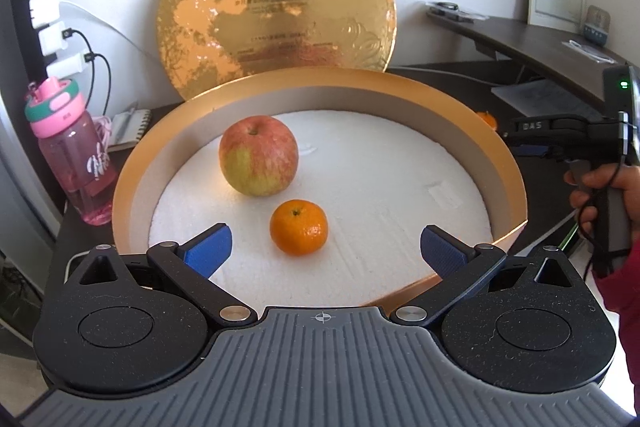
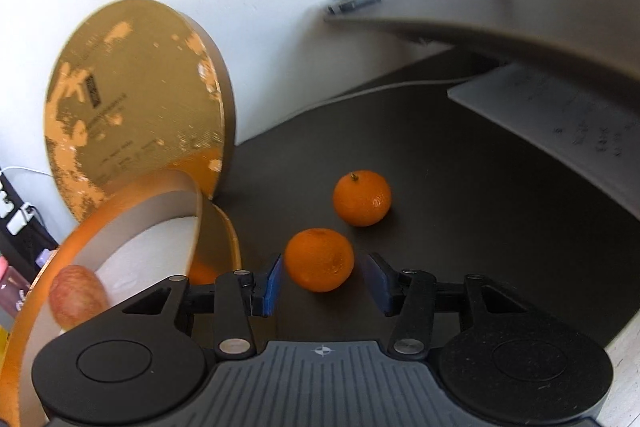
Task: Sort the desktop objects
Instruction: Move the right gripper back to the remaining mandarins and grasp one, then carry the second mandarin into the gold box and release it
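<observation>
While right gripper [image 2: 324, 281] brackets tangerine [image 2: 319, 259], untouched; left gripper [image 1: 325, 247] spread above box [image 1: 502, 163]

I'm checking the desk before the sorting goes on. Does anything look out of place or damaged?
Two tangerines lie loose on the dark desk, outside the round box that already holds an apple and a tangerine. The gold lid leans against the wall, its finish patchy.
</observation>
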Action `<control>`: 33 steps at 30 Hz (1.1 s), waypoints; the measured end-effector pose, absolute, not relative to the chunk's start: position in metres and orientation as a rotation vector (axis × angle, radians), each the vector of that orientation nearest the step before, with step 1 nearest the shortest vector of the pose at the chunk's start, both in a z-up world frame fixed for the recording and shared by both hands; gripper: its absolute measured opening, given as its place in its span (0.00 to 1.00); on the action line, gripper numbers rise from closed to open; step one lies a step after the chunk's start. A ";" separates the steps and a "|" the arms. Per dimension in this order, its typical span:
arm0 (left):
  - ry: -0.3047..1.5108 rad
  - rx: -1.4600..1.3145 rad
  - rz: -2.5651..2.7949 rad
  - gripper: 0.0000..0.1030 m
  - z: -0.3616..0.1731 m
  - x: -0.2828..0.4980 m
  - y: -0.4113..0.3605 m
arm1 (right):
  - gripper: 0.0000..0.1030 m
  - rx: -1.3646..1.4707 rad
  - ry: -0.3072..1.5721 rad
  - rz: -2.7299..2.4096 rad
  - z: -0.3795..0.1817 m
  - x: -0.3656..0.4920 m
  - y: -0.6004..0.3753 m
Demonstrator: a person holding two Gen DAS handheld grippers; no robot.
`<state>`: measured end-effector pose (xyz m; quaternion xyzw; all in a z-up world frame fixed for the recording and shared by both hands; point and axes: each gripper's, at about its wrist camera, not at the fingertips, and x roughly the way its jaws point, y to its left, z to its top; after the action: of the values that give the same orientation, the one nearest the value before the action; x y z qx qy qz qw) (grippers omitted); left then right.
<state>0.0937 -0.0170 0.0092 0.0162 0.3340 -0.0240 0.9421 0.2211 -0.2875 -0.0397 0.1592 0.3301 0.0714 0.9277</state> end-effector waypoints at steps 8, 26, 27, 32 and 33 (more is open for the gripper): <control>0.697 0.032 -0.058 1.00 0.005 0.099 -0.019 | 0.46 0.362 0.707 0.155 -0.058 0.247 -0.285; 0.621 -0.005 -0.090 1.00 0.010 0.053 0.005 | 0.44 0.150 0.604 0.333 0.031 0.186 -0.197; 0.616 -0.009 -0.088 1.00 0.009 0.050 0.008 | 0.44 0.121 0.626 0.366 0.030 0.186 -0.183; 0.615 -0.026 -0.073 1.00 0.004 0.035 0.025 | 0.44 -0.048 0.727 0.442 0.014 0.193 -0.120; 0.618 -0.031 -0.072 1.00 0.002 0.032 0.029 | 0.44 -0.073 0.748 0.445 0.010 0.197 -0.111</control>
<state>0.0322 0.0289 0.0024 -0.0150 0.3040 -0.0354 0.9519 0.1966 -0.1111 0.0101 -0.0356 0.3624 0.2157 0.9060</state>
